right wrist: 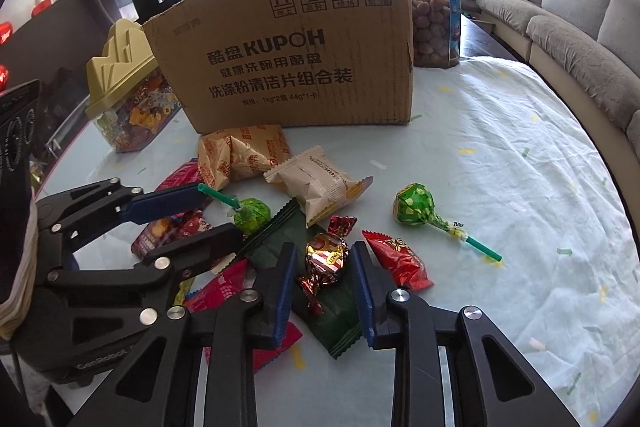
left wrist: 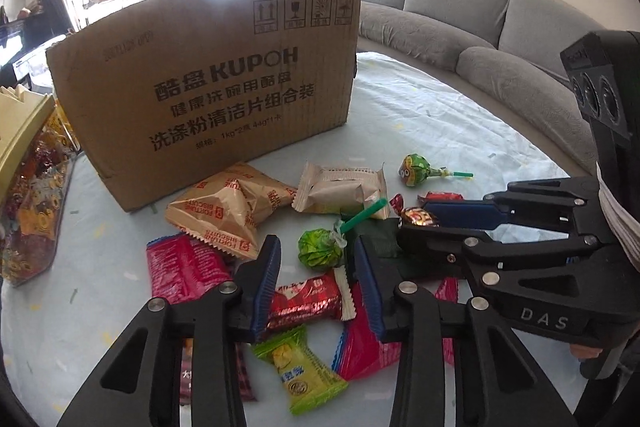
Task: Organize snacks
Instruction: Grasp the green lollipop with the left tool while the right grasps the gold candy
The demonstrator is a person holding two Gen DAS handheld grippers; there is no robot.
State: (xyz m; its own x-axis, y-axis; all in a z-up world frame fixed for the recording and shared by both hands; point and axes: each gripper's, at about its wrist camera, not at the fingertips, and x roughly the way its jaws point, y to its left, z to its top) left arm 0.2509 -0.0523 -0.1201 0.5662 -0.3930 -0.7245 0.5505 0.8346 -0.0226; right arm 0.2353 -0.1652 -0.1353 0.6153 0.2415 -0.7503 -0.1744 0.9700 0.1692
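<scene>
A pile of wrapped snacks lies in front of a cardboard box [left wrist: 208, 83] [right wrist: 288, 63]. My left gripper [left wrist: 316, 283] is open, its fingers on either side of a red wrapped candy [left wrist: 308, 301], just below a green lollipop [left wrist: 320, 247]. My right gripper [right wrist: 324, 271] is open around a red-gold foil candy [right wrist: 326, 257] that lies on a dark green packet [right wrist: 320, 303]. The right gripper also shows in the left wrist view [left wrist: 412, 219], and the left gripper in the right wrist view [right wrist: 216, 215]. A second green lollipop [right wrist: 416, 205] lies apart to the right.
Fortune biscuit bags [left wrist: 224, 211], a beige cake packet [right wrist: 316, 183], a yellow-green candy [left wrist: 300, 371] and red packets [right wrist: 400, 259] lie around. A candy jar with a yellow lid [right wrist: 128, 99] stands left of the box. A jar of brown snacks [right wrist: 434, 23] stands behind it. A grey sofa [left wrist: 480, 19] curves behind the table.
</scene>
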